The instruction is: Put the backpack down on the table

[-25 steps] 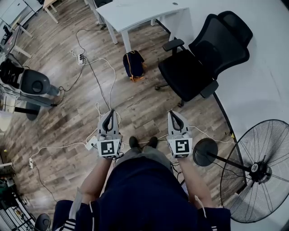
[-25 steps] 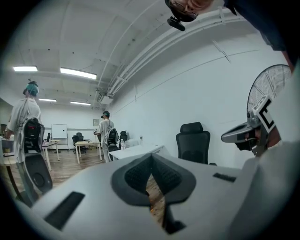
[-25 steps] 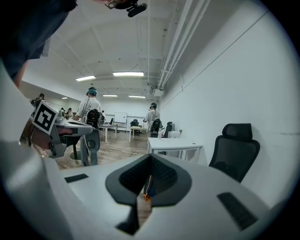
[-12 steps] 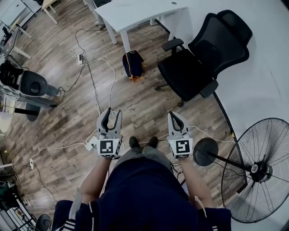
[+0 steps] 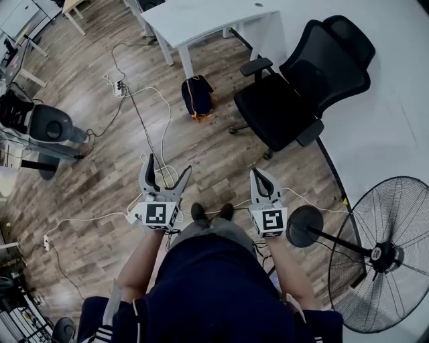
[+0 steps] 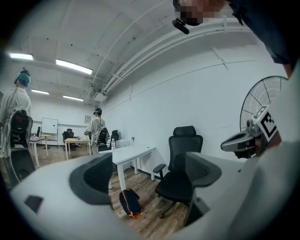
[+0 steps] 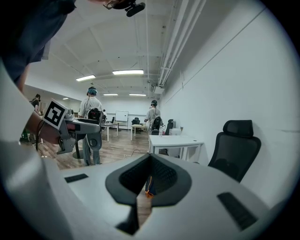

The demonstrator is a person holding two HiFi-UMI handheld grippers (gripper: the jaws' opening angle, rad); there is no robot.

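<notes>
- Spreading under everything, the wooden floor [image 5: 221,154] carried loose cables [image 5: 137,107].
- The white table [image 5: 208,20] stood at the far side.
- A black office chair [image 5: 295,100] stood just right of the table.
- A standing fan [image 5: 382,254] was near the person's right side.
- The dark backpack [image 5: 197,96] with orange trim sat on the floor beside a table leg, not on the table, well apart from both grippers.
- The left gripper [image 5: 166,164] was held low in front. Its jaws had just been opening and stood spread wide, with nothing between them.
- The right gripper [image 5: 260,174] had its jaws pressed together, holding nothing.
</notes>
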